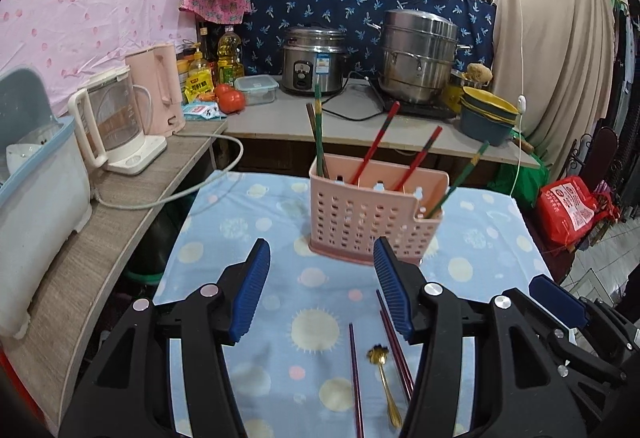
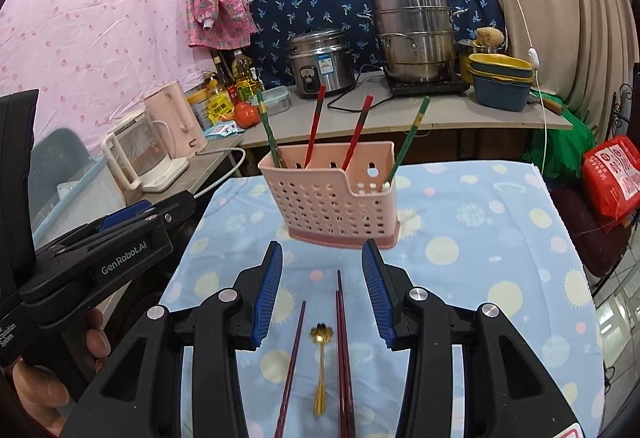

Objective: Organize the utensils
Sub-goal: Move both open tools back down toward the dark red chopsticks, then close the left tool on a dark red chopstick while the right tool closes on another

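The pink perforated holder stands upright in the middle of the frame on the table, already carrying red and green chopsticks that lean outward in its compartments. This suggests part of the sorting is done. What remains lies loose in the lower centre: dark purple chopsticks, one apart at the left and a pair together at the right, with a small gold spoon between them (its flower-shaped bowl points toward the holder).

Both tools hang just above these utensils, probably lined up for the next pick. The right gripper has its blue fingers parted with nothing between them; the left gripper is likewise released and empty.

The table wears a pale blue cloth dotted with suns and circles, soft enough that thin chopsticks may be awkward to pinch. Behind, toward the upper part of the frame, a counter holds a rice cooker, a steel steamer and stacked bowls; two kettles sit at the left before a pink sheet.
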{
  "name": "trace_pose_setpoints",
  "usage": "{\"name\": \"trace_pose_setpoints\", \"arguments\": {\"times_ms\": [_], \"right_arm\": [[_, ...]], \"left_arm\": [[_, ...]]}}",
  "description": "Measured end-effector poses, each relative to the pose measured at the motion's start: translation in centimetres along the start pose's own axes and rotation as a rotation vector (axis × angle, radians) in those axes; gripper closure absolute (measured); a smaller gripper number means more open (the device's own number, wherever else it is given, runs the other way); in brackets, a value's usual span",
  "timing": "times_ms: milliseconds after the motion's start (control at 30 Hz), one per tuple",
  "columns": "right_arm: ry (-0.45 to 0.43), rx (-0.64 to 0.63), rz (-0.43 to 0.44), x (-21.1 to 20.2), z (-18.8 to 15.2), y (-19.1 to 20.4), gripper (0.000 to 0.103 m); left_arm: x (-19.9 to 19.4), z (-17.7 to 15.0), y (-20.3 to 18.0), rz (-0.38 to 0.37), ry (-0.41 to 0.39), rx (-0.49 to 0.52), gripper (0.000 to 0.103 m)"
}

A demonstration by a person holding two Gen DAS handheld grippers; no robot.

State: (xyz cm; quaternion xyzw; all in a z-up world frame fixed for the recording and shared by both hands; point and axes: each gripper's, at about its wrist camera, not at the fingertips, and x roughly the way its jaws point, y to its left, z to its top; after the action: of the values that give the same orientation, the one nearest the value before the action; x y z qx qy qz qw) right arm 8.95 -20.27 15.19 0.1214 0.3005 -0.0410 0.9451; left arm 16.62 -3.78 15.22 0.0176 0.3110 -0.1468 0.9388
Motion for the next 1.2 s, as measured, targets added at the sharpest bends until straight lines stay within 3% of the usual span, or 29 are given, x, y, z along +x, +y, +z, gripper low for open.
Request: {"name": "trace_pose_setpoints", "arguments": {"times_ms": [267,633,1033,1200], "right_arm": [[0.044,-0.027,-0.048,-1.1,-4.2,-0.5,0.062],[0.180,-0.043,-0.104,-0.1,-11.3,-2.1,0.062],[0.263,-0.028,-0.112,1.4,-14.8,-2.8,0.062],[0.290,-0.019,-0.119,1.7,-15.9,-3.2,0.062]], "left_arm": [[-0.8,-4.4,-0.2,-0.006,0.063,-0.007,0.052],[0.6,-11.3,-0.5,0.002,0.206,0.001,0.052],[2.1,-17.0,-0.7,0.006,0.322,0.010,0.052],[2.5,-19.1,-0.7,-0.027,0.365,-0.004,0.052]]}}
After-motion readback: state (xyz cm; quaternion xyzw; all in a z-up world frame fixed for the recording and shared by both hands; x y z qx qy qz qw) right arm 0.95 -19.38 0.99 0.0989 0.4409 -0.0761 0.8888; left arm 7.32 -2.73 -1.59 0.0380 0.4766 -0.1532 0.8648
